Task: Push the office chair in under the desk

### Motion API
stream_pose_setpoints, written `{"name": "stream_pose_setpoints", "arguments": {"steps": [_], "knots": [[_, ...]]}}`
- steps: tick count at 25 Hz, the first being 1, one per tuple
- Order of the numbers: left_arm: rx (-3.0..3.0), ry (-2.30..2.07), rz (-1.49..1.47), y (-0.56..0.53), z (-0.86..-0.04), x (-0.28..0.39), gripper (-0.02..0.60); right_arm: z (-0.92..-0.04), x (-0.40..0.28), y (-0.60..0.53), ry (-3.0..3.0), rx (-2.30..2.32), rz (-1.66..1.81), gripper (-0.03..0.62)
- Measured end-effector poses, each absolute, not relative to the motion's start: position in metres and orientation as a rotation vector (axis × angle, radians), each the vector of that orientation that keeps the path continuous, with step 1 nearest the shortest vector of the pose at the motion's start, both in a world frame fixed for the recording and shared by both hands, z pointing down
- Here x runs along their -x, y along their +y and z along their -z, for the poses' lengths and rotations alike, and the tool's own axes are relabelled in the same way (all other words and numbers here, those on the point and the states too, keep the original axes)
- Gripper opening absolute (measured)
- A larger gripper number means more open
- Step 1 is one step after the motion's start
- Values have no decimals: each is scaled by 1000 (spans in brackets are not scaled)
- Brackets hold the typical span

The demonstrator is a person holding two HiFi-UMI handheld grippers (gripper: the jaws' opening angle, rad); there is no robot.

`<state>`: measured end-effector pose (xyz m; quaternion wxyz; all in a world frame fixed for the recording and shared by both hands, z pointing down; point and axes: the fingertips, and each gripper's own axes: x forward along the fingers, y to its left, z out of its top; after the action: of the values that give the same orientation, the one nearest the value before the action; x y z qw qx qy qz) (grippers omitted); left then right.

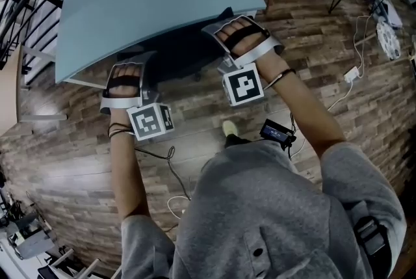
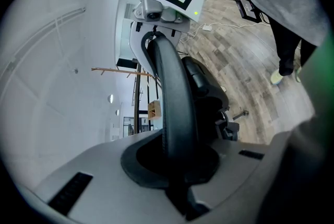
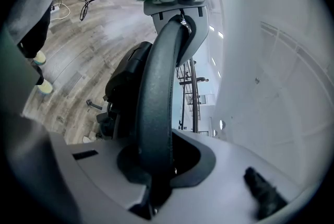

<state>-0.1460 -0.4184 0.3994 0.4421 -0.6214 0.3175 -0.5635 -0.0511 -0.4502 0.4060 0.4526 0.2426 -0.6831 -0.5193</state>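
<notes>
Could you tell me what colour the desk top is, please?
The desk top is pale blue, clearest in the head view.

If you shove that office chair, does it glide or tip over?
Probably glides: the office chair stands on a smooth plank floor, though its wheels aren't clearly visible. Its back rim looks rigid, evenly curved between the left tool and right tool clamped on it. Pushing that high could rock it.

My right gripper (image 3: 156, 165) is clamped on the dark, curved chair back rim (image 3: 155, 92) — the rim arcs up from between the jaws to the left gripper (image 3: 180, 30), which is also on it. To the left is wood floor (image 3: 88, 45) — 2 pale shoes (image 3: 45, 87) stand at its edge.
</notes>
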Motion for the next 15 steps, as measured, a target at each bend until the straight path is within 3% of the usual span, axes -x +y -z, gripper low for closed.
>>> {"name": "stream_pose_setpoints", "arguments": {"steps": [15], "knots": [[1542, 783, 1400, -444, -401, 161, 32, -408, 65, -475, -1685, -603, 1285, 35]]}}
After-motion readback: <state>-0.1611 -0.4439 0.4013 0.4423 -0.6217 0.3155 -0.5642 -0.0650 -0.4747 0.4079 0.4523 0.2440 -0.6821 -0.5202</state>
